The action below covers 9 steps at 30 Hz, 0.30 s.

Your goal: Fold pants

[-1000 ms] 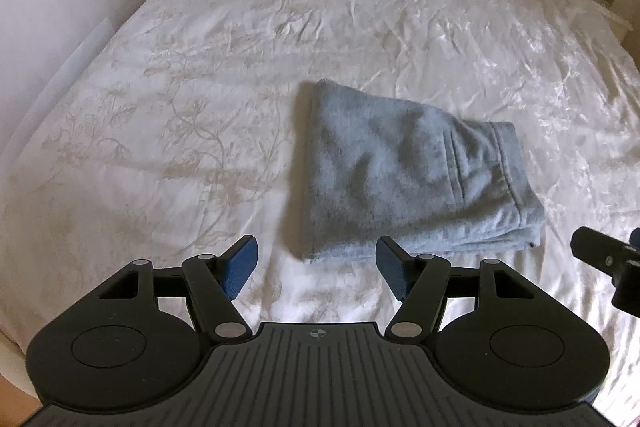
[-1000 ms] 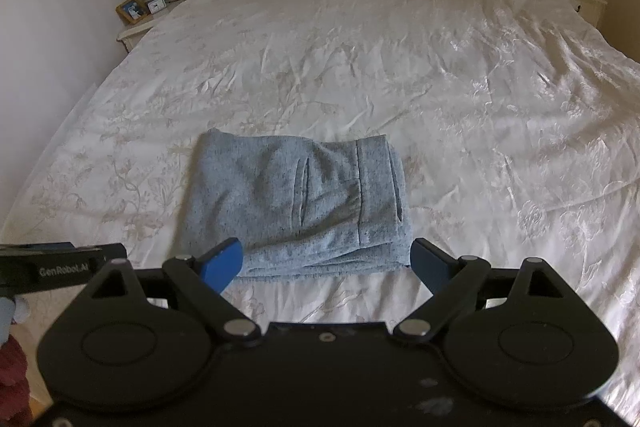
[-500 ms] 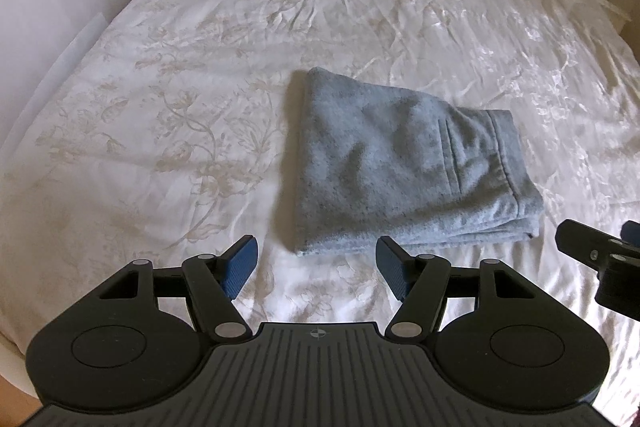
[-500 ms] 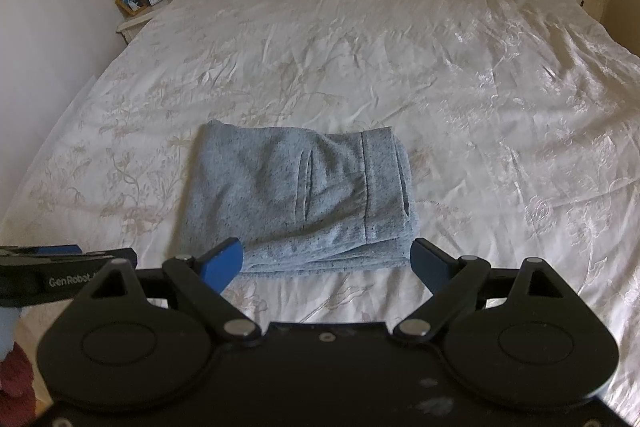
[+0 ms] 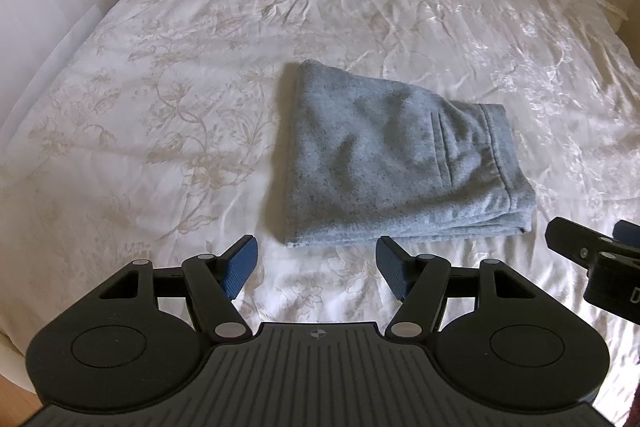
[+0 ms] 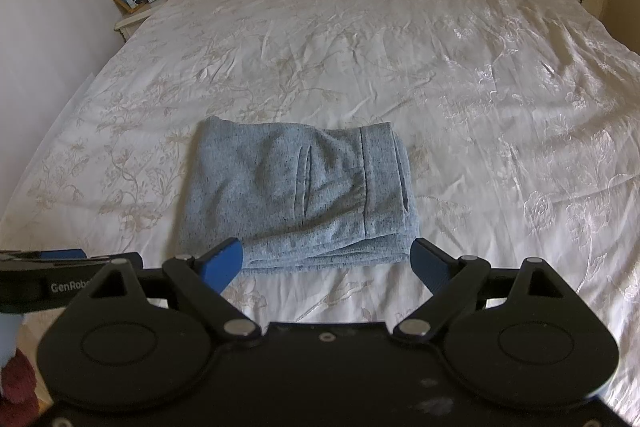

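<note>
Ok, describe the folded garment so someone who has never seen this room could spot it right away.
Start from the big bed with the cream floral cover. On its near part, just beyond both open grippers, lies the pants: a grey-blue fleece bundle folded into a compact rectangle. It is the only coloured item on the pale cover, with a pocket slit and a waistband seam on top.

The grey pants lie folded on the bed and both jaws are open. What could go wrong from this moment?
1. The folded pants show loose stacked layers along their near edge; a careless touch by the right gripper could probably pull them open.
2. The bedspread looks smooth and wrinkled, so a push may slide the bundle.
3. The left gripper hangs close to the near corner and might catch it.
</note>
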Available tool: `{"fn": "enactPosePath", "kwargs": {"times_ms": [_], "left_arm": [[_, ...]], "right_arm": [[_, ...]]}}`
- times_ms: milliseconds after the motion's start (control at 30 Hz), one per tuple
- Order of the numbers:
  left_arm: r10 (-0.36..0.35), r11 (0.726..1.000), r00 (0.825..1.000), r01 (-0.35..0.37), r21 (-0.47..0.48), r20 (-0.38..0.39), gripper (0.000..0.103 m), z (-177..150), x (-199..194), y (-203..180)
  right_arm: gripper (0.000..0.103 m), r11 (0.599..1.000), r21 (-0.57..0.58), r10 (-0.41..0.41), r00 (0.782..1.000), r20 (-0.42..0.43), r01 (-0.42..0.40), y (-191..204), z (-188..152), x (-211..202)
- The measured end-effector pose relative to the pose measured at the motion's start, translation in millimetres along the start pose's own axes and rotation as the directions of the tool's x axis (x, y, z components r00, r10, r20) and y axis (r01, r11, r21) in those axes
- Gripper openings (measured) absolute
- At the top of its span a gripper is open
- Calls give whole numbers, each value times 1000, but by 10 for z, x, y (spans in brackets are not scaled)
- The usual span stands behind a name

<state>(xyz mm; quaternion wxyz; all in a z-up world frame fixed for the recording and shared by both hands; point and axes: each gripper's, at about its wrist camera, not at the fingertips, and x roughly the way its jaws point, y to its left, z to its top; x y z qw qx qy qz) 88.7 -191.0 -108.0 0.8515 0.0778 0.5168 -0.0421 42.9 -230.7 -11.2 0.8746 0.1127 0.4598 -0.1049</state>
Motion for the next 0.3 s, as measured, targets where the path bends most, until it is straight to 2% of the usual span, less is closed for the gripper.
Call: {"fn": "enactPosePath", "kwargs": {"times_ms": [300], "left_arm": [[1, 1000, 1000, -1, -12, 8, 64, -3, -18, 28]], "right_arm": [[95, 1000, 1, 0, 1000, -5, 0, 3, -23, 0]]}}
